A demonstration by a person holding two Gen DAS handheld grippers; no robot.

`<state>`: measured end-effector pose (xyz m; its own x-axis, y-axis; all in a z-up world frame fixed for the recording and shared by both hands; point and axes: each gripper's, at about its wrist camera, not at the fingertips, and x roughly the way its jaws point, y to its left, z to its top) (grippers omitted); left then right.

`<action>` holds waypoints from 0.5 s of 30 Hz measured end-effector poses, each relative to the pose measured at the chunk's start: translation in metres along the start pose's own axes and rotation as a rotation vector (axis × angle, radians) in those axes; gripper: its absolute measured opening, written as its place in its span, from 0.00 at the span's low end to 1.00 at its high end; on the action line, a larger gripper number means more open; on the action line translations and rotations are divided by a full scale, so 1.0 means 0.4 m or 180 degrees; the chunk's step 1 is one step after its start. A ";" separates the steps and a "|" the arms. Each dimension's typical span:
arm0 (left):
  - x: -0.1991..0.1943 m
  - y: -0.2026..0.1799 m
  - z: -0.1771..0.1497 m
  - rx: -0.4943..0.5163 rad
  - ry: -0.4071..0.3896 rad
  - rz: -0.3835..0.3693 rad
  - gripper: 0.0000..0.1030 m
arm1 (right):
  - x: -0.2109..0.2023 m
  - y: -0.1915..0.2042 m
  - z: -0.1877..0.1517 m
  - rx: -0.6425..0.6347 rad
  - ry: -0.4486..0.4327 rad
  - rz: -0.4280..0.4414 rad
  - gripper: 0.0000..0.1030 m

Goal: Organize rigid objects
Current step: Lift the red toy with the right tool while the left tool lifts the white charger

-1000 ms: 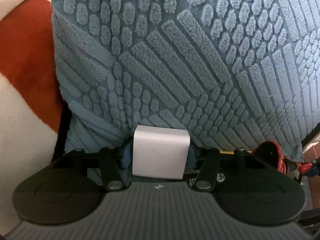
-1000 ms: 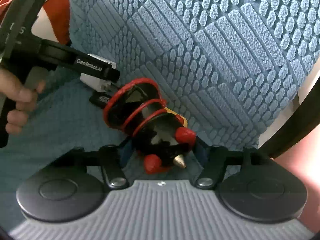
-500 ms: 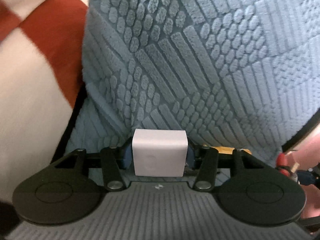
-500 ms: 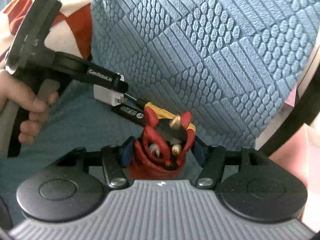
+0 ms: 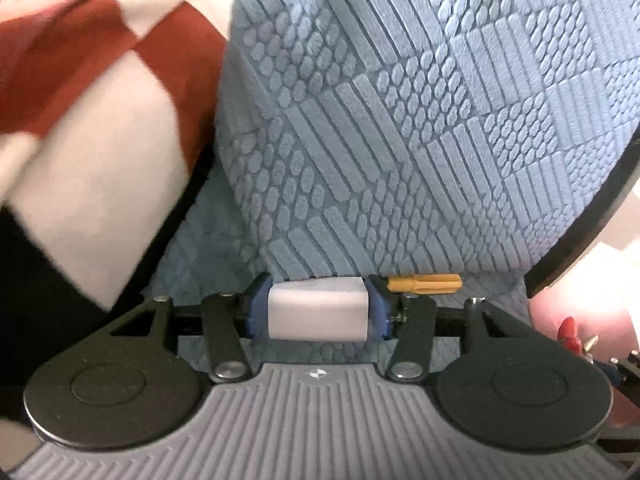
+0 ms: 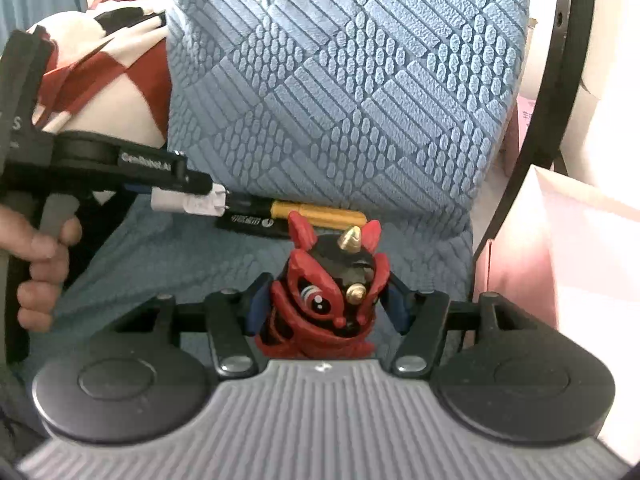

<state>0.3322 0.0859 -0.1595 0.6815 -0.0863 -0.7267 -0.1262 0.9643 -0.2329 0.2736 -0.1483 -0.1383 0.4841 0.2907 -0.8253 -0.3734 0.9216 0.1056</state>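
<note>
Now we hold two things at once — our left claw (image 5: 318,310) grips a white charger (image 5: 318,314), low beside the yellow pen (image 6: 318,212) along the cushion's (image 6: 360,80) base; our right claw (image 6: 324,304) clamps the red figurine (image 6: 326,300), just short of it.

Blue textured cushion (image 6: 344,80) upright against the chair's back, same blue fabric on the seat (image 6: 192,256). Red-and-white checkered blanket (image 5: 104,92) left of the cushion (blurred). Black chair frame (image 6: 548,80) at right edge, pink box (image 6: 532,248) beyond.

Blue textured cushion (image 6: 360,80) on black-framed chair (image 6: 560,80); red-white checked blanket (image 5: 100,60).
</note>
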 end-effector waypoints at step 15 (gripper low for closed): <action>-0.134 0.037 -0.115 -0.0200 0.0074 -0.0189 0.55 | -0.114 0.063 -0.113 0.0131 0.0000 -0.0076 0.59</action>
<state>0.2606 0.0931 -0.1538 0.6723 -0.1493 -0.7251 -0.1317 0.9397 -0.3156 0.2061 -0.1502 -0.1230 0.4925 0.2686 -0.8278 -0.3289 0.9381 0.1087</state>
